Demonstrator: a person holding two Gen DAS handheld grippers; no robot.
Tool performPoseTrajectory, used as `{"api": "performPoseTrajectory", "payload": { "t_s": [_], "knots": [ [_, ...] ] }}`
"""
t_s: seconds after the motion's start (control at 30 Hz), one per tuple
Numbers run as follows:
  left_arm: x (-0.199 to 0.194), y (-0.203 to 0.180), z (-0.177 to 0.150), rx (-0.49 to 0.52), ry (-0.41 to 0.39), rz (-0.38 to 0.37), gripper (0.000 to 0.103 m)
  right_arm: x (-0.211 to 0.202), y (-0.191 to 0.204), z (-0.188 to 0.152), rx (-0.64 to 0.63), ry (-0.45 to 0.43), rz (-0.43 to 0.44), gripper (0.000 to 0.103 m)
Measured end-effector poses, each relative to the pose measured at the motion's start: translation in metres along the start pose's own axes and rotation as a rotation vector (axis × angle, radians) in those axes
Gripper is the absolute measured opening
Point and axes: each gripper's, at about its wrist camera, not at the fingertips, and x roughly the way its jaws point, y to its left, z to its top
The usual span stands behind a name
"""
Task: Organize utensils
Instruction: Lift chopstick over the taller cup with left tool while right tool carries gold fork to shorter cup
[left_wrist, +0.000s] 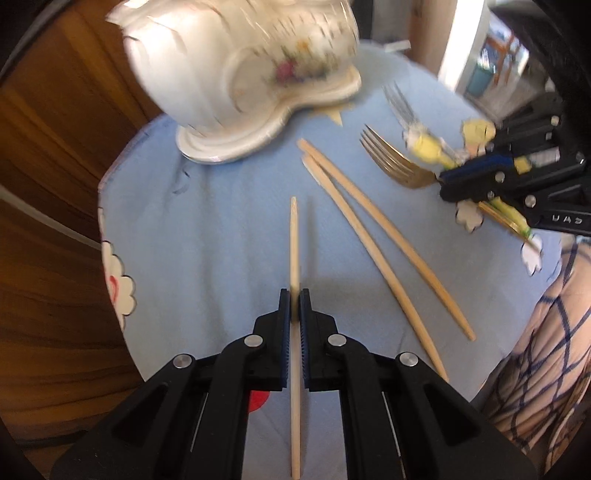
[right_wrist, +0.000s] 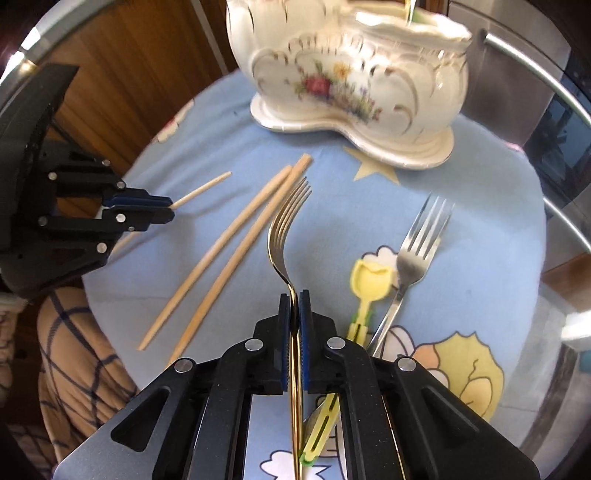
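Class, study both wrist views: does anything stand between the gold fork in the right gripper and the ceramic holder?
Nothing visible does. The gold fork, clamped in the right gripper, points toward the ceramic holder across bare blue cloth.

The porcelain holder (left_wrist: 240, 70) is motion-blurred and cut off by the left view's top edge. The yellow plastic utensil (right_wrist: 369, 284) disappears behind the right tongs (right_wrist: 294, 295), as does the silver fork (right_wrist: 417, 254) handle.

Right gripper (right_wrist: 294, 299) clamps gold fork (right_wrist: 286, 229) (silver fork (right_wrist: 413, 258) lies beside).
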Motion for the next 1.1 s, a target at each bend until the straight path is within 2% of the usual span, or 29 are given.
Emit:
{"api": "performPoseTrajectory", "payload": {
  "t_s": [0.2, 0.47, 0.73, 1.1],
  "knots": [
    [-0.043, 0.027, -0.019, -0.149, -0.206, -0.006, 0.005, -0.029, -0.003, -0.009, 0.026, -0.136, 0.028, 0.006],
    [-0.091, 0.041, -0.026, -0.273, -0.429, -0.001, 0.005, -0.062, -0.022, -0.013, 0.067, -0.314, 0.048, 0.006],
    [-0.109, 0.039, -0.003, -0.358, -0.623, 0.032, 0.005, -0.080, -0.040, -0.011, 0.128, -0.450, 0.065, 0.006],
    [-0.131, 0.061, 0.011, -0.474, -0.857, -0.021, 0.005, -0.109, -0.043, 0.004, 0.124, -0.597, 0.068, 0.006]
  ]
}}
